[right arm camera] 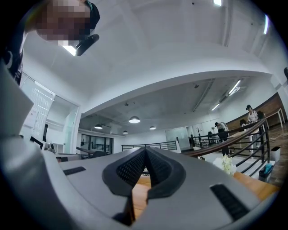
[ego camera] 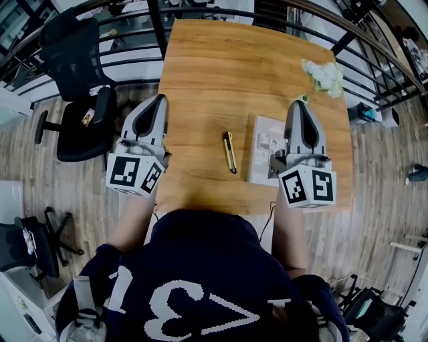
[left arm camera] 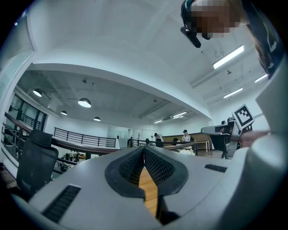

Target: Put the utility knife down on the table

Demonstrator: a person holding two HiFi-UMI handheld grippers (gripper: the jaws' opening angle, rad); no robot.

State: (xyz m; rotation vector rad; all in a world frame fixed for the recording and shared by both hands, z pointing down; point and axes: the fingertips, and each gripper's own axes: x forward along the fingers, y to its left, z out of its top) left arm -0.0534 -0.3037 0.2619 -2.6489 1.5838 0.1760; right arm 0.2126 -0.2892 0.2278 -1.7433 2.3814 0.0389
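A yellow and black utility knife [ego camera: 229, 151] lies flat on the wooden table [ego camera: 221, 73], between my two grippers and held by neither. My left gripper [ego camera: 160, 99] hovers over the table's left edge, to the left of the knife, jaws shut and empty [left arm camera: 144, 149]. My right gripper [ego camera: 298, 104] is to the right of the knife, above a booklet, jaws also shut with nothing between them [right arm camera: 146, 150]. Both grippers point away from me, about level.
A white booklet [ego camera: 265, 148] lies under the right gripper. White flowers [ego camera: 324, 77] stand at the table's right edge. A black office chair [ego camera: 83, 93] sits left of the table, and a railing [ego camera: 221, 10] runs behind the far edge.
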